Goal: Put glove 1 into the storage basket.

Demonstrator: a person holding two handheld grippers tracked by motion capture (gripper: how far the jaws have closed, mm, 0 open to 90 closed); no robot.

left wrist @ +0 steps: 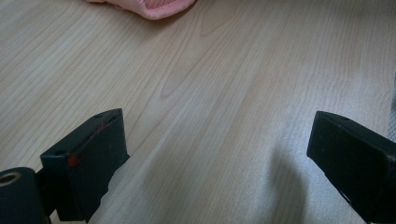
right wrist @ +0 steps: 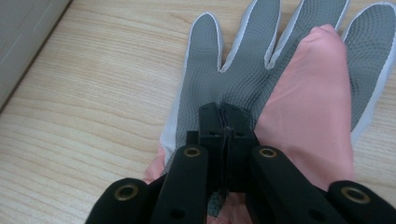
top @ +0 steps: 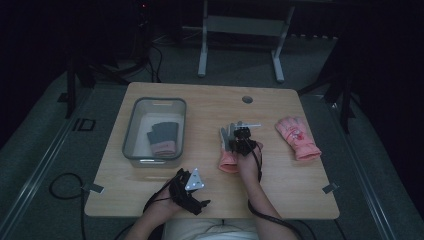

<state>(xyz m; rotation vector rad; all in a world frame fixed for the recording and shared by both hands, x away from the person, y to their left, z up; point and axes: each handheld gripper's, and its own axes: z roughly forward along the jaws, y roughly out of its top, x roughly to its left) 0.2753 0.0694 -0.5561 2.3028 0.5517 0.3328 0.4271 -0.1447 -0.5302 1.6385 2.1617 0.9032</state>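
The wooden bench [top: 210,107] carries a grey bin [top: 131,131] at its left, already holding a folded glove [top: 163,137]. A pink glove [top: 297,136] lies near the right edge. The grey-palmed glove [right wrist: 243,70] lies mid-bench, long axis pointing away from the person, directly under the right gripper [top: 241,139], whose fingers are pressed together, pinching its palm fabric. The left gripper [top: 187,189] rests nearer the person, fingers wide apart and empty.

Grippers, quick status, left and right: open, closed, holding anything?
Left gripper: open, nothing between its jaws, over bare table.
Right gripper: closed, jaws together on the grey palm of the pink glove; whether it pinches the fabric cannot be told.
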